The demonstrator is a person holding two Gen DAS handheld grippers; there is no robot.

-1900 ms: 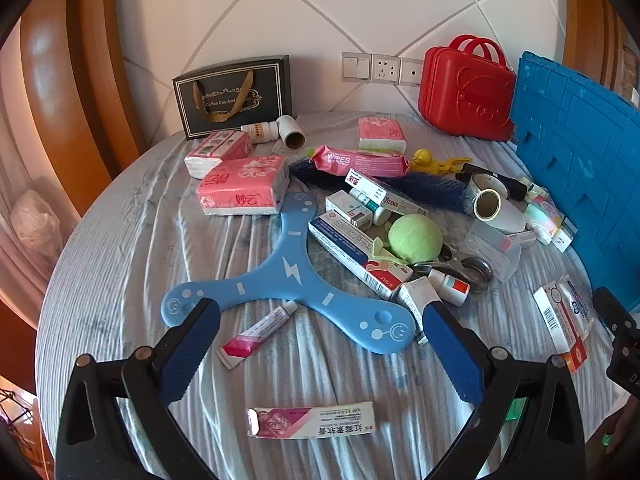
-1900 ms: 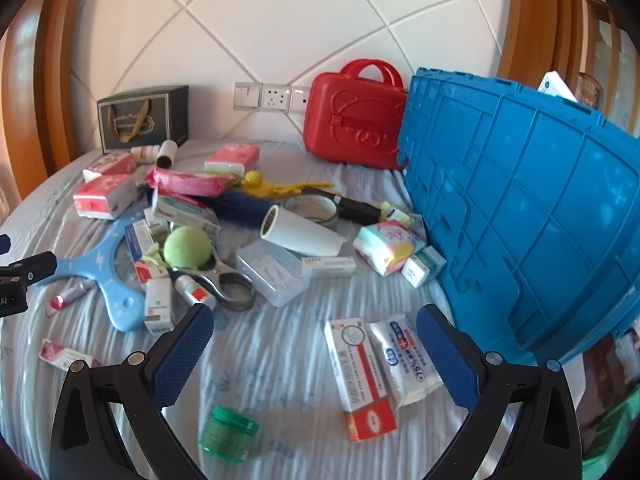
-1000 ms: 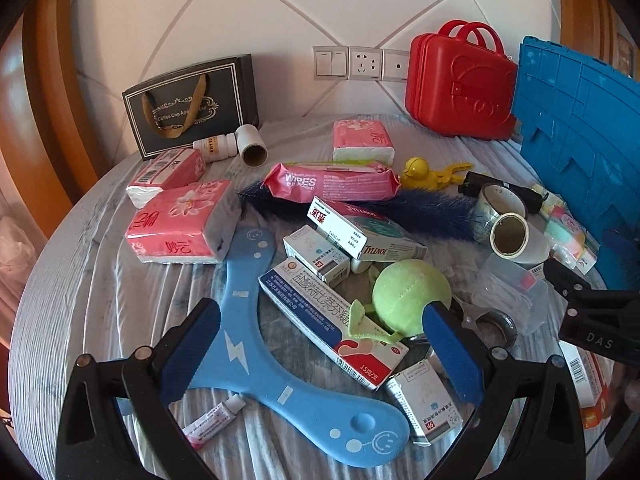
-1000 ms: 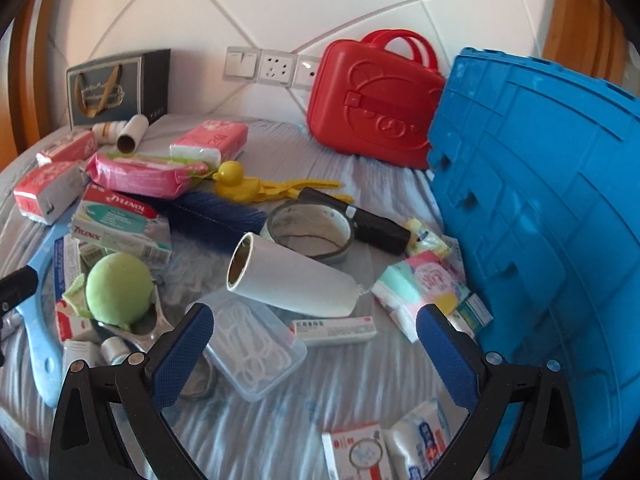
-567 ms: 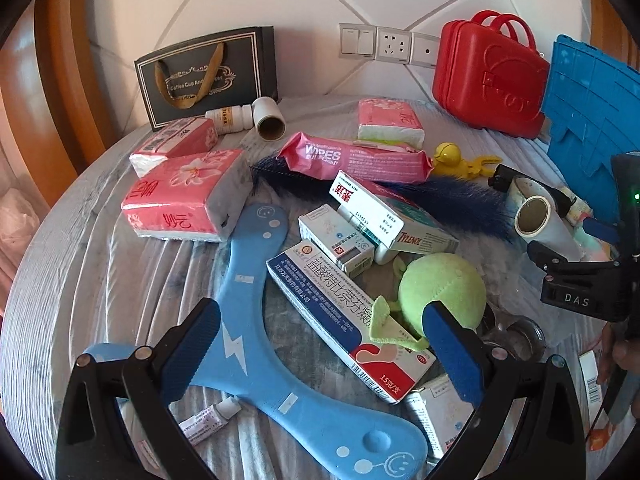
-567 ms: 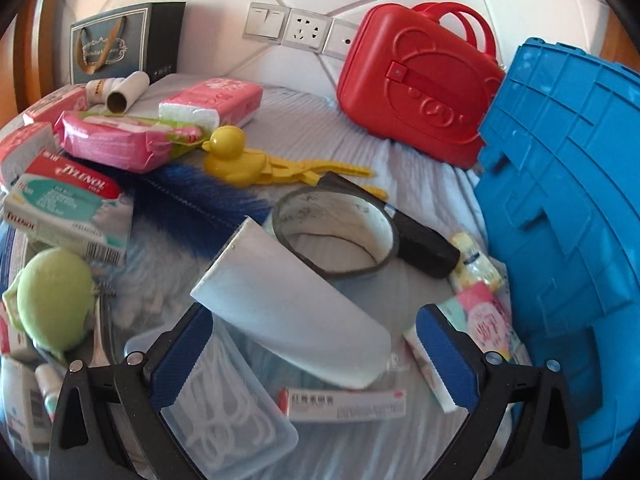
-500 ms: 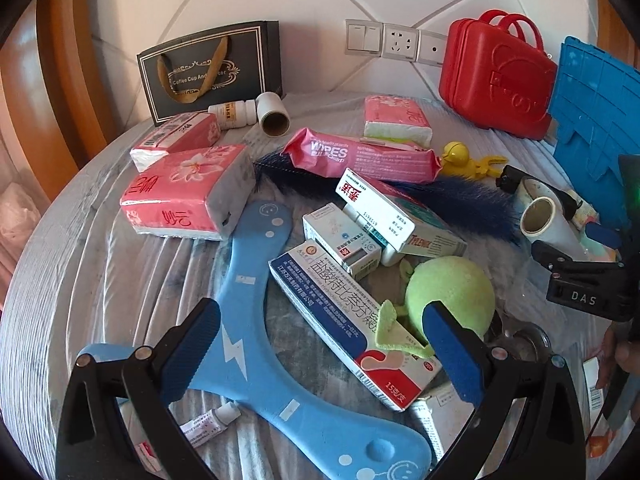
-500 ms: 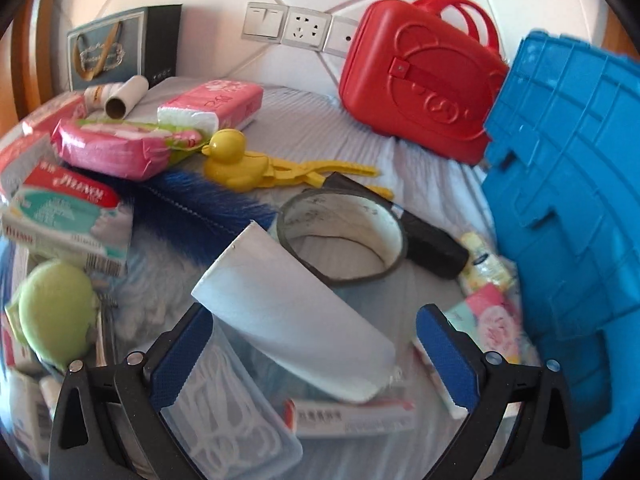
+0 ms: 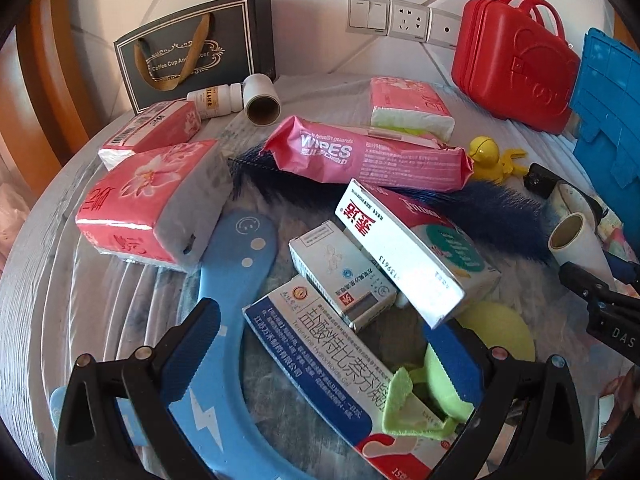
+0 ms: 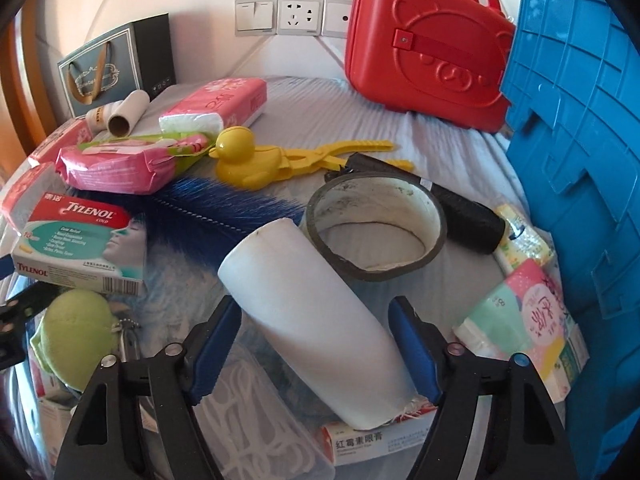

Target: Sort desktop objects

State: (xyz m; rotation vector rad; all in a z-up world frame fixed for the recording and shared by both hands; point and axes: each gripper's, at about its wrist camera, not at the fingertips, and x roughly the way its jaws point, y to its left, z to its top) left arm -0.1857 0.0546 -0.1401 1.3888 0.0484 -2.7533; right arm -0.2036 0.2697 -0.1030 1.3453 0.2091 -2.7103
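Clutter covers the round table [image 9: 48, 264], and both grippers are low over it. Right gripper [image 10: 316, 344] straddles the white paper roll [image 10: 316, 320], which lies tilted with one end over a clear plastic box [image 10: 256, 424] and a small red-lettered box [image 10: 372, 440]. Its jaws are closing, the roll between the blue pads; the near pad looks just at the roll's side, the other seems a touch off, so no firm squeeze shows. Behind the roll sits a tape ring [image 10: 376, 232], then a yellow duck tongs [image 10: 280, 156], with a red case [image 10: 424, 56] against the wall and a blue crate [image 10: 580, 152] on the right.

Left gripper [image 9: 320, 344] has its jaws wide, holding nothing. Between them lies a long blue-and-white medicine box [image 9: 320, 364], resting across a blue boomerang [image 9: 228, 280]. One pad hangs over the boomerang, the other beside a green ball [image 9: 500, 332]. Further back: a smaller white box [image 9: 340, 272], a cold-medicine carton [image 9: 412, 248], a pink wipes pack [image 9: 360, 156] on a dark blue brush [image 9: 496, 212], and pink tissue packs [image 9: 152, 200].
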